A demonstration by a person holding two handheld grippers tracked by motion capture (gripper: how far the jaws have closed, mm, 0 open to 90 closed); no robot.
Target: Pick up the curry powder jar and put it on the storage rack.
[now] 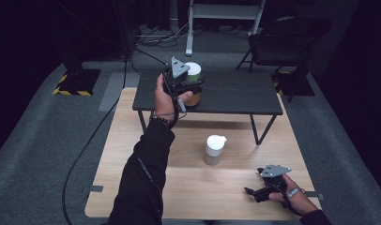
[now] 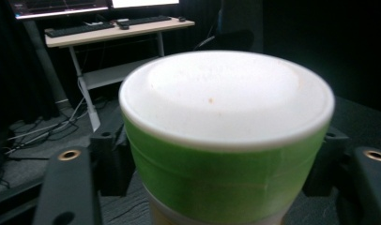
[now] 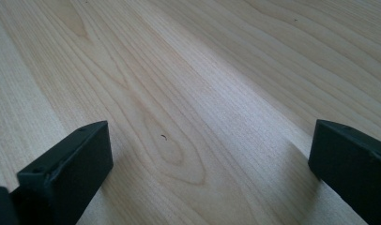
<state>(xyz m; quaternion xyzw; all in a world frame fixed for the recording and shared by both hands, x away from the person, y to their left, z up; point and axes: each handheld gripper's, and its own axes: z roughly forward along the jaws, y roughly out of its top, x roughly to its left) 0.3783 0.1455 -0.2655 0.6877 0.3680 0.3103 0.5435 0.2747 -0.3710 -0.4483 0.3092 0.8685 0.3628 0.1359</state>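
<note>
Green canister (image 1: 194, 80) with a white lid stands on the dark low worktop (image 1: 235, 96) at the far side, and the left gripper (image 1: 185, 84) has its jaws on either side of the canister's body. In the left gripper view the canister (image 2: 226, 154) sits between the two black jaws, which look slightly clear of its wall, so the step in hand reads as letting go after setting it down. The next move probably calls for drawing the gripper straight back without tipping it. The right gripper (image 1: 255, 192) rests open and empty on the light wooden worktop (image 1: 132, 140), near a small white-capped jar (image 1: 214, 149).
</note>
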